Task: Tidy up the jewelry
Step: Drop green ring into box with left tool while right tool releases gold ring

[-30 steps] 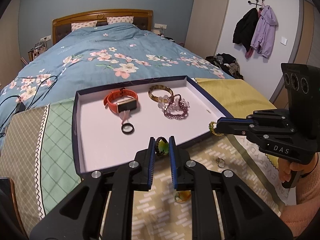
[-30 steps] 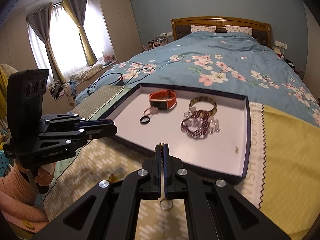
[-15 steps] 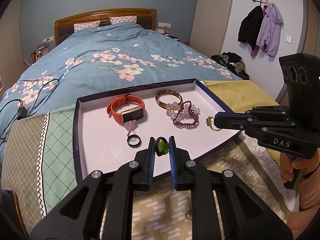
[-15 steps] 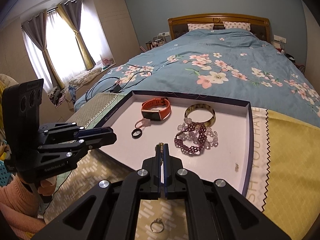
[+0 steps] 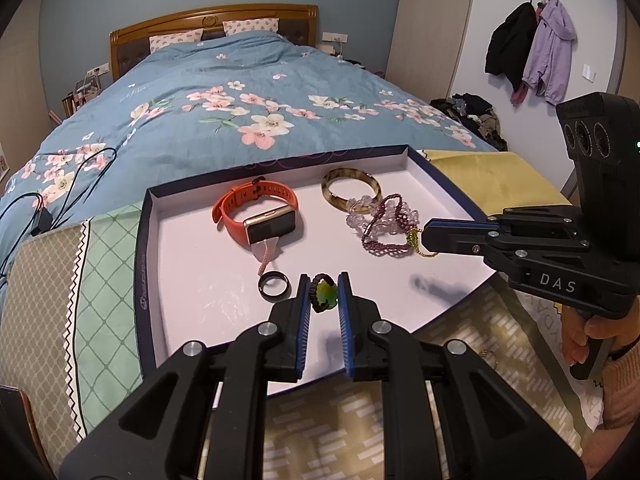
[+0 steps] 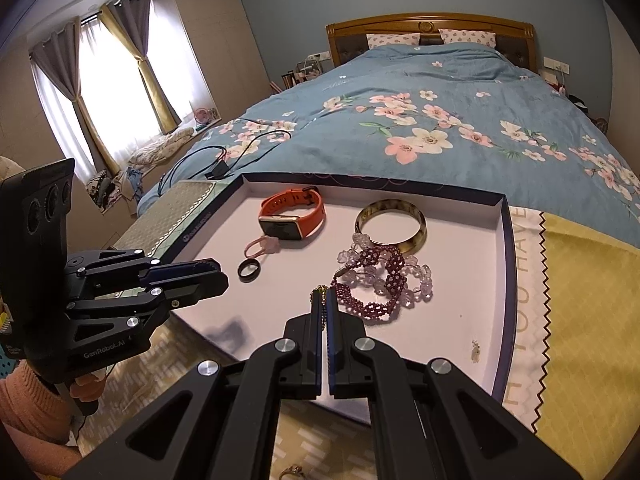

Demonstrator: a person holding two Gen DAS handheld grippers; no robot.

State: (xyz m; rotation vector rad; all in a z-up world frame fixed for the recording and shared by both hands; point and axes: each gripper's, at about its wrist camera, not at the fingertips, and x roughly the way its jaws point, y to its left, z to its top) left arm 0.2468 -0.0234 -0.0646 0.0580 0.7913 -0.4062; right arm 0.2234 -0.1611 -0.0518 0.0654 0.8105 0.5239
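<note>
A white box lid tray (image 5: 192,300) with a dark blue rim lies on the bed's end. In it lie an orange watch (image 5: 256,212), an amber bangle (image 5: 351,195), purple and clear bead bracelets (image 5: 386,224) and a black ring (image 5: 274,285). My left gripper (image 5: 324,294) is shut on a green-stone ring (image 5: 325,294), held above the tray's front part. My right gripper (image 6: 323,296) is shut on a thin gold-green chain (image 5: 416,240), above the tray beside the bead bracelets (image 6: 380,280). The left gripper (image 6: 216,276) also shows in the right wrist view.
A patterned cloth (image 5: 360,420) covers the surface under the tray, with a small ring (image 5: 486,355) on it by the right hand. Another small ring (image 6: 292,471) lies below my right gripper. The blue floral duvet (image 5: 240,112) lies beyond, with a black cable (image 5: 60,196) at left.
Both grippers have moved forward from the cloth to above the tray, each carrying its piece. The tray and its jewelry have not moved.
</note>
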